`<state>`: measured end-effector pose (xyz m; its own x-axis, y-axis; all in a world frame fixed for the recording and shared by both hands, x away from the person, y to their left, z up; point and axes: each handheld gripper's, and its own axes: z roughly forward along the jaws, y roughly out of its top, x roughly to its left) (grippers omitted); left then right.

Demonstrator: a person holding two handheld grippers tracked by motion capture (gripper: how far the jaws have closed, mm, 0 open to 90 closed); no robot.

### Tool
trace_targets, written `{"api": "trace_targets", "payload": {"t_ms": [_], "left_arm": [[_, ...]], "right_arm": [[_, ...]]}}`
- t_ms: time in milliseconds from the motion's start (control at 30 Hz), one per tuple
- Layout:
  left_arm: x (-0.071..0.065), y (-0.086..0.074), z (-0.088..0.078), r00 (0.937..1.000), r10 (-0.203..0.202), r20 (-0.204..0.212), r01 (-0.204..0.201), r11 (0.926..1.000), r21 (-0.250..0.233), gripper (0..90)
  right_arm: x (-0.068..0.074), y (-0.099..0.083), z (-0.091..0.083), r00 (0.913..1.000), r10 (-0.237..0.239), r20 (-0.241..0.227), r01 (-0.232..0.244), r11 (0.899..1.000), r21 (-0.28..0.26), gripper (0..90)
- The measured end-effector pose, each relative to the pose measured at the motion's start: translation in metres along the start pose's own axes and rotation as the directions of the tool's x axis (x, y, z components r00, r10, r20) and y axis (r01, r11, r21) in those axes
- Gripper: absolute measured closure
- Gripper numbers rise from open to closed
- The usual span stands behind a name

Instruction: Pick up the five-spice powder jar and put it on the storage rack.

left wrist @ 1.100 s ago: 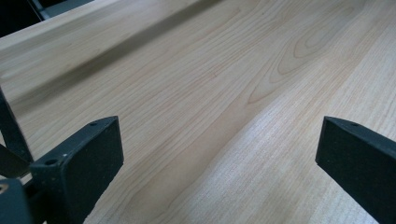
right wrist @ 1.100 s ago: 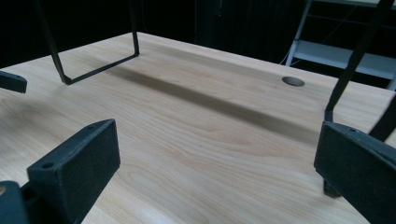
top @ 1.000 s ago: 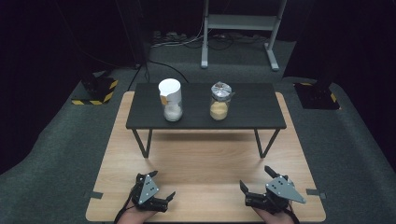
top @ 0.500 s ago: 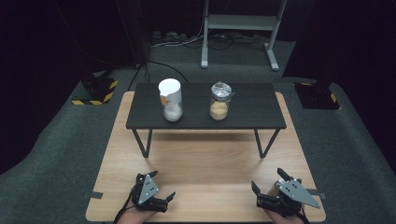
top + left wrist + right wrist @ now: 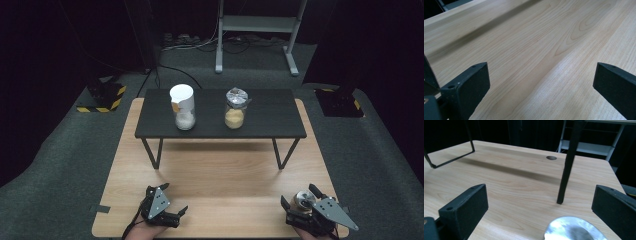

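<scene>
While both grippers rest near the counter's (image 5: 220,175) near edge, the left gripper (image 5: 170,200) sits toward the near left corner with its fingers (image 5: 466,87) spread wide, holding nothing; the left gripper view has bare wood grain between them. The right gripper (image 5: 300,200) lies toward the near right corner, its fingers (image 5: 464,207) also wide apart, and a round silver lid (image 5: 302,198) lies between them; in the right gripper view the lid (image 5: 574,230) lies flat on the wood low between the fingers, and whether either finger touches it cannot be told. Just beyond the lid in that view stands a black leg (image 5: 569,162) of the small stand (image 5: 270,115). Farther back, this dark stand spans the middle of the counter on thin legs. On its top, left of centre, stands a jar (image 5: 182,107) with a white cap and whitish contents; just right of centre stands a second jar (image 5: 235,109) with a foil-like top and yellowish contents, well apart from the first. Both jars are upright.
</scene>
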<state>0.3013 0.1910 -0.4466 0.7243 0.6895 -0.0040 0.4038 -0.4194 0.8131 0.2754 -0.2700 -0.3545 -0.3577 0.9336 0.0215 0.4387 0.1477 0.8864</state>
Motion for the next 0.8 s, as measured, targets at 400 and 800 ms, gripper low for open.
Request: {"api": "trace_targets", "payload": {"t_ms": [400, 800], "left_arm": [[0.0, 0.0, 0.0, 1.0, 0.001, 0.001, -0.001, 1.0, 0.0, 1.1], [0.0, 0.0, 0.0, 1.0, 0.006, 0.0, -0.006, 1.0, 0.004, 1.1]], "right_arm": [[-0.012, -0.012, -0.007, 0.9996, 0.023, 0.017, -0.024, 1.0, 0.019, 2.4], [-0.022, -0.025, -0.014, 0.9987, 0.036, 0.035, -0.036, 0.999, 0.017, 10.4]]}}
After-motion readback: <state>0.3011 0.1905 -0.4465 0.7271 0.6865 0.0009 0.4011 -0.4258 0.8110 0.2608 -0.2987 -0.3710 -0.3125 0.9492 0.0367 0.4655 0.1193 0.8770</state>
